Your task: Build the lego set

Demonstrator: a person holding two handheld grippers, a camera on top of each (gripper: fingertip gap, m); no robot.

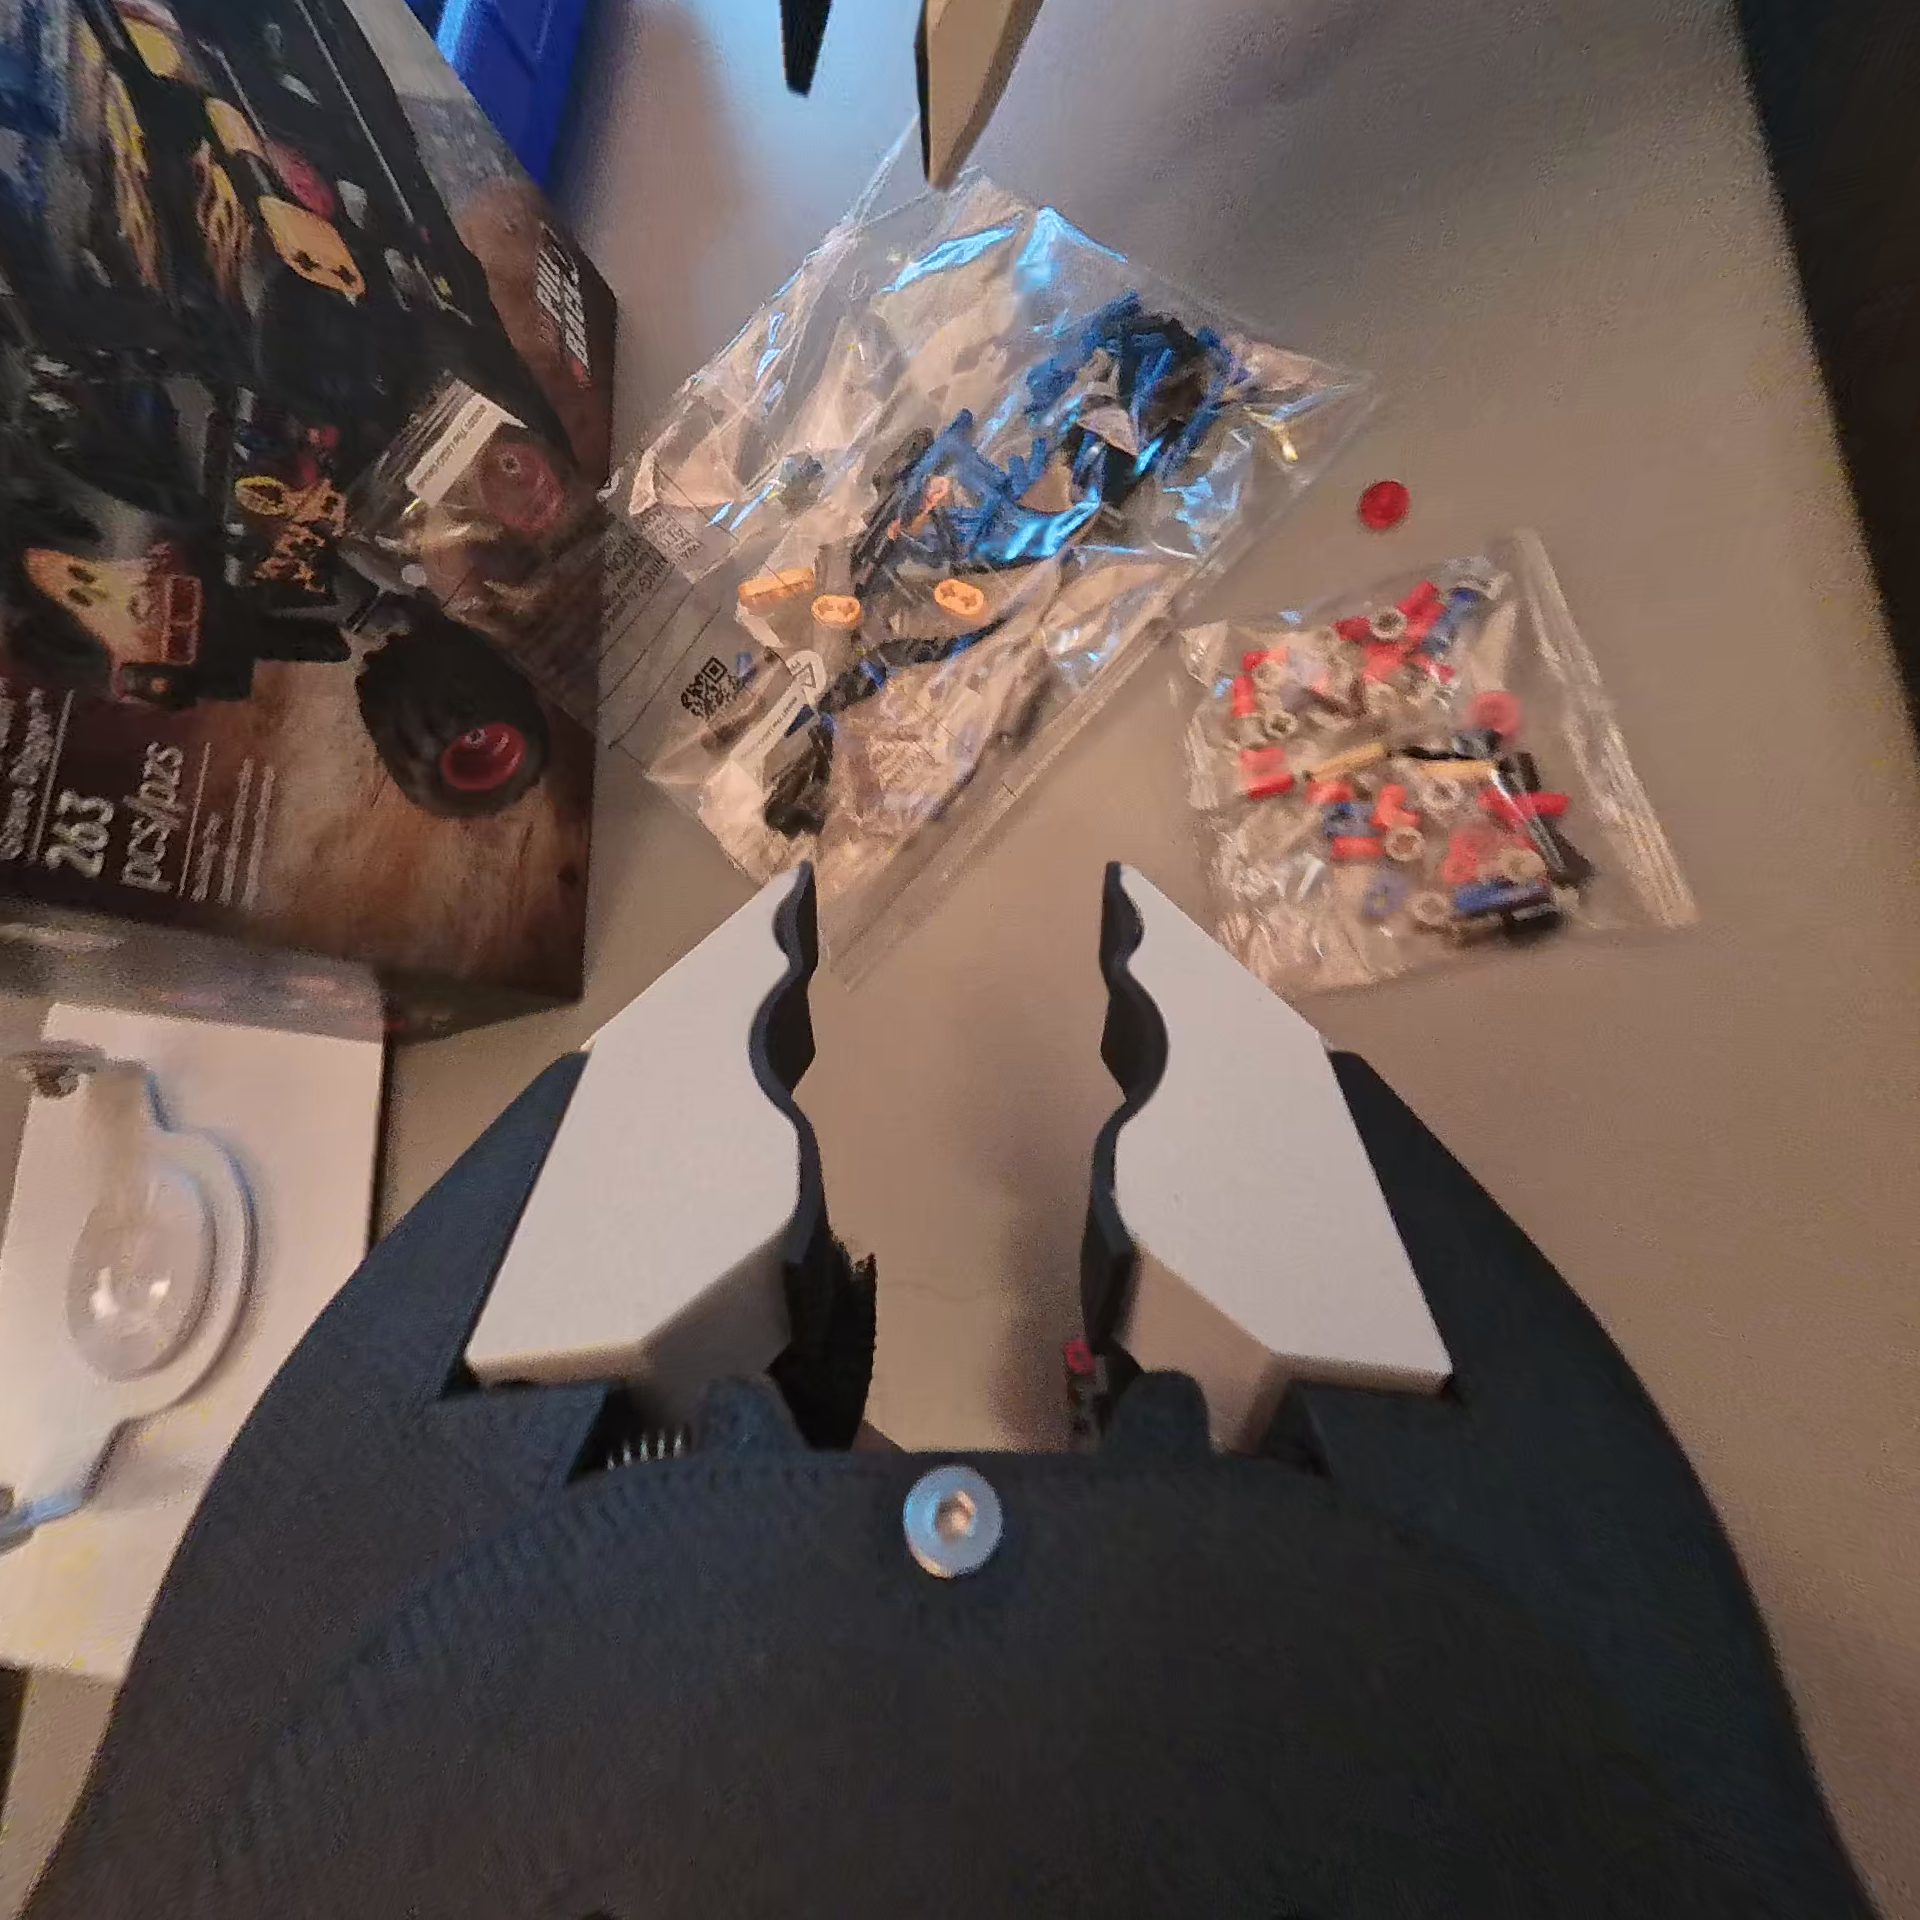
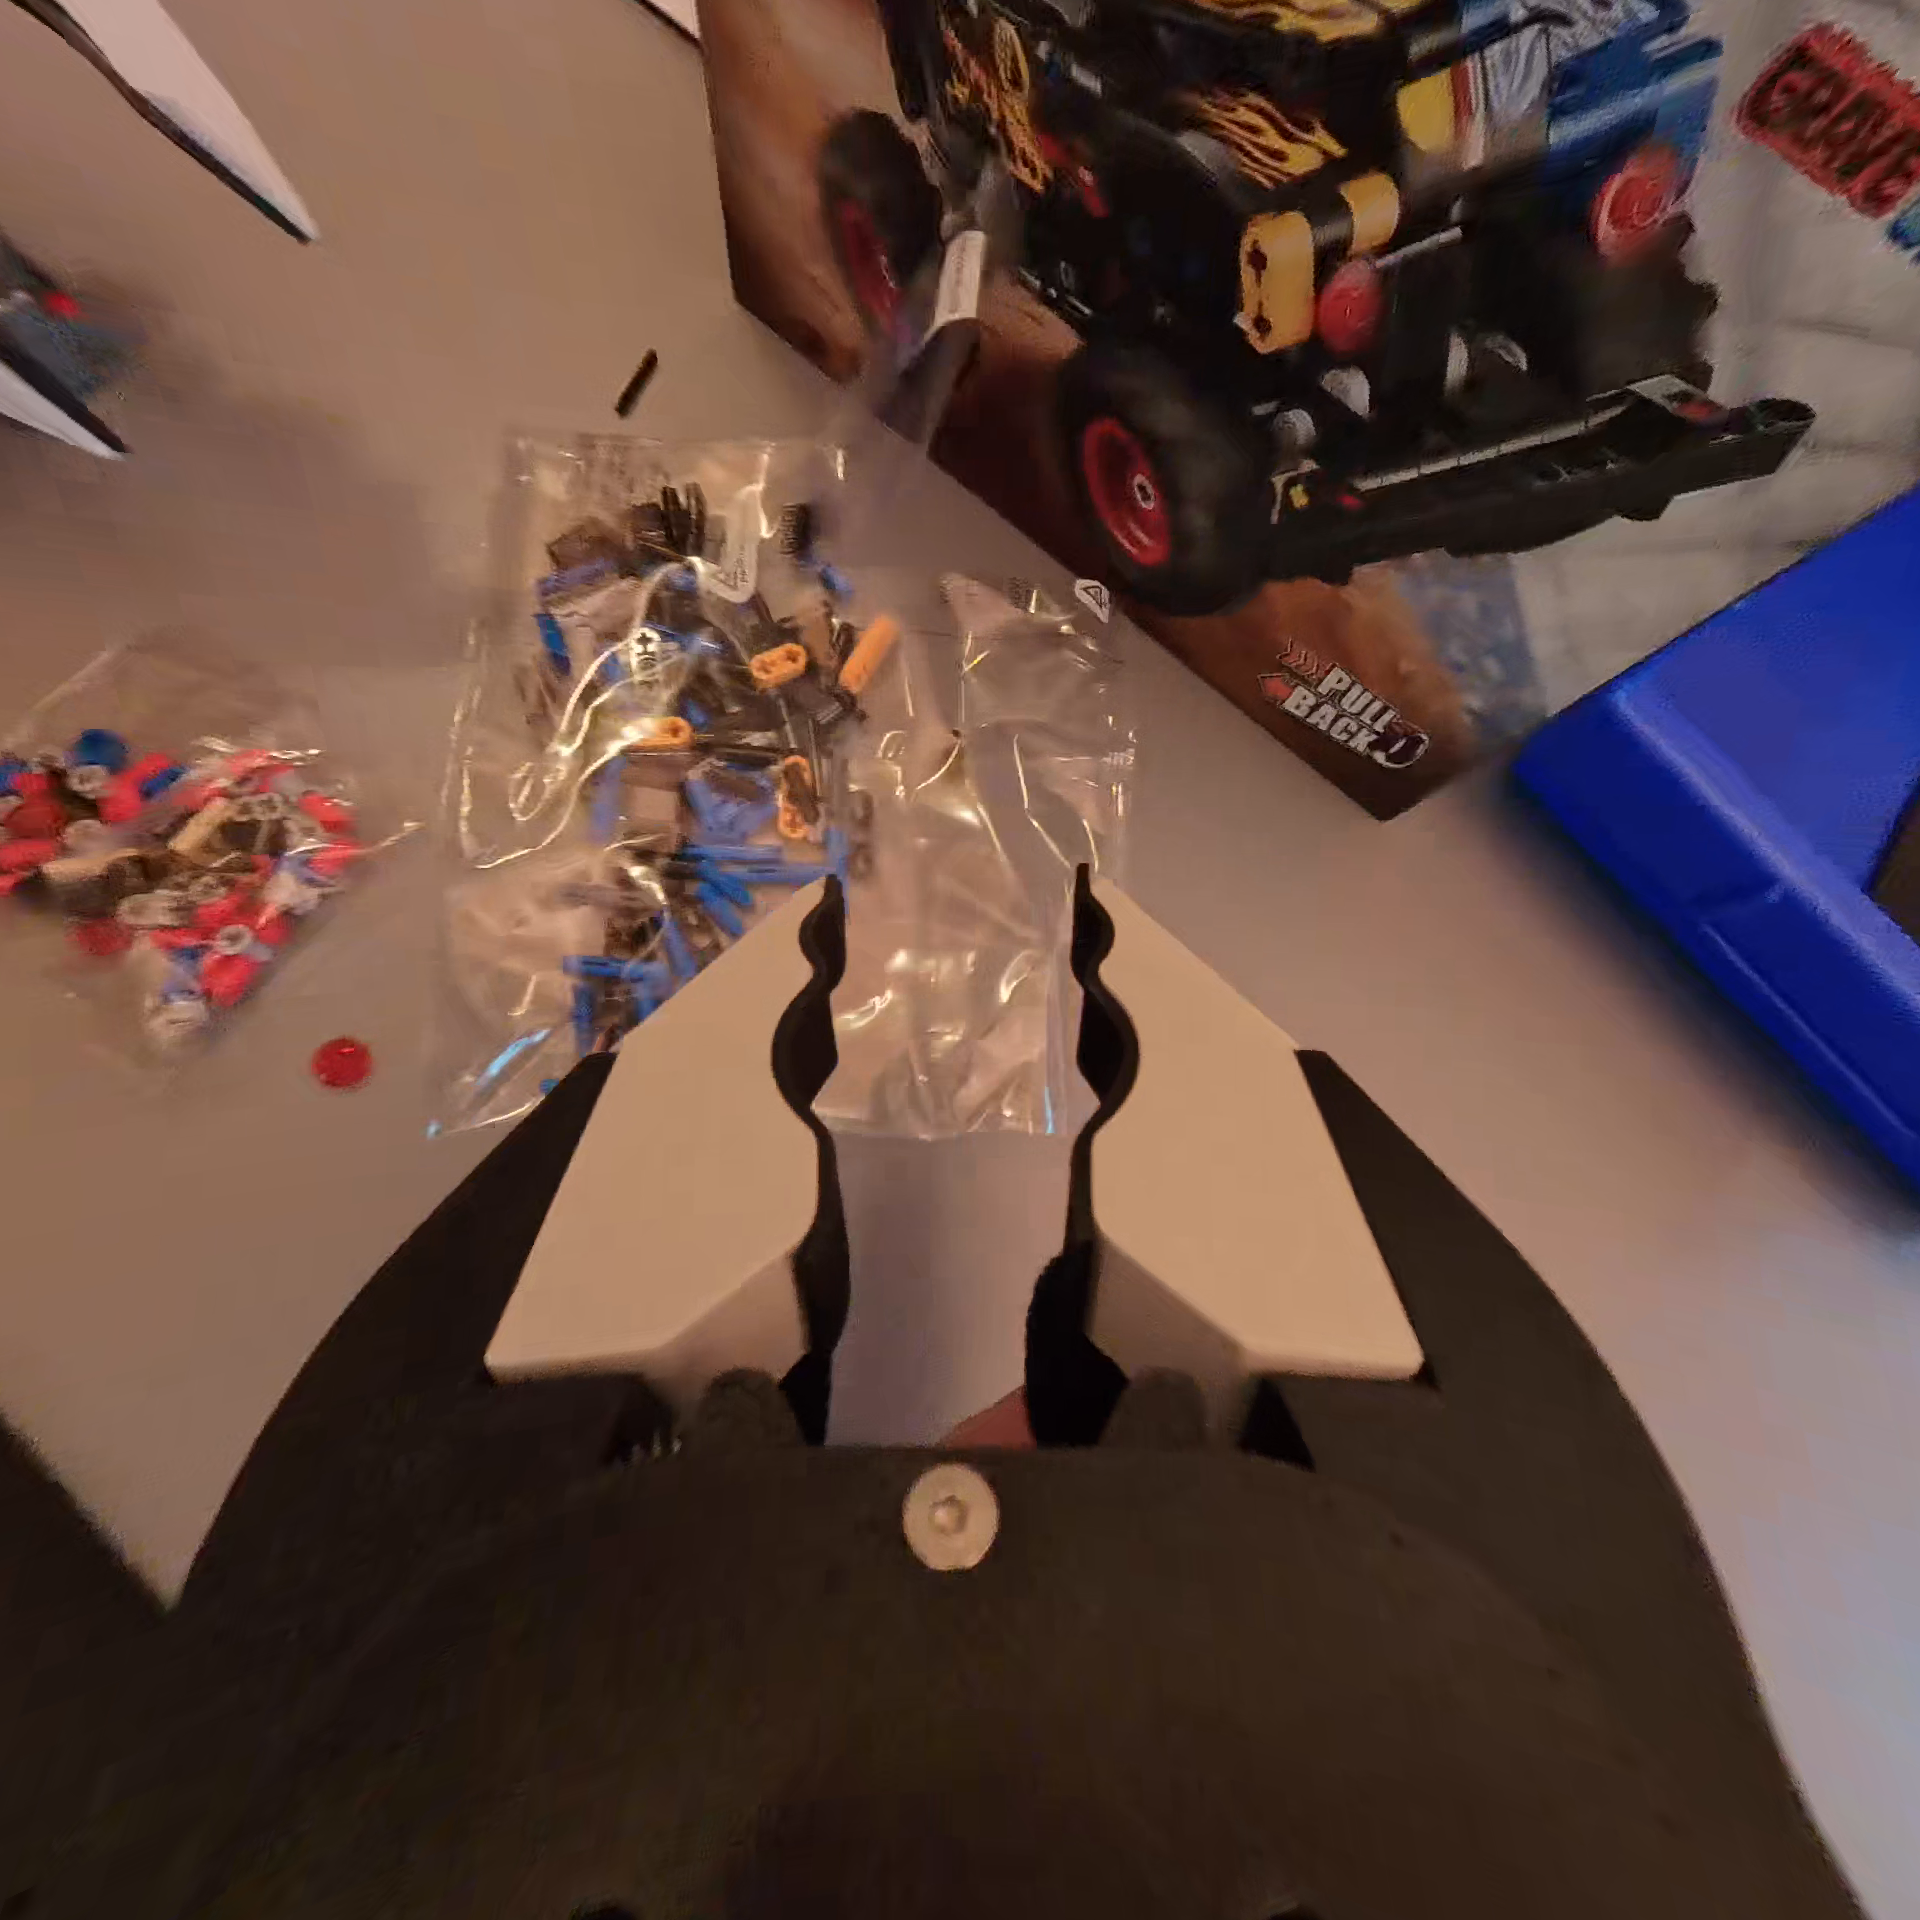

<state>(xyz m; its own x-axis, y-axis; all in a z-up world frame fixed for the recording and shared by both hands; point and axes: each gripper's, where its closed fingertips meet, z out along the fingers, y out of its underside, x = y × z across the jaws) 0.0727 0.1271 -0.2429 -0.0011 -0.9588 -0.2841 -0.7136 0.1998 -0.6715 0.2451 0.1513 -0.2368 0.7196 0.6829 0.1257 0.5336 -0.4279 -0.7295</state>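
The big clear bag of blue parts (image 1: 935,561) is lying mid-table, the smaller bag of red parts (image 1: 1423,769) at its 4 o'clock, the set's box (image 1: 291,499) at 9. You are hovering your left gripper (image 1: 961,883) and right gripper (image 2: 956,883), both parted and empty, over it

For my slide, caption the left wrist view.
Open left gripper hovers near two sealed parts bags beside the set box.
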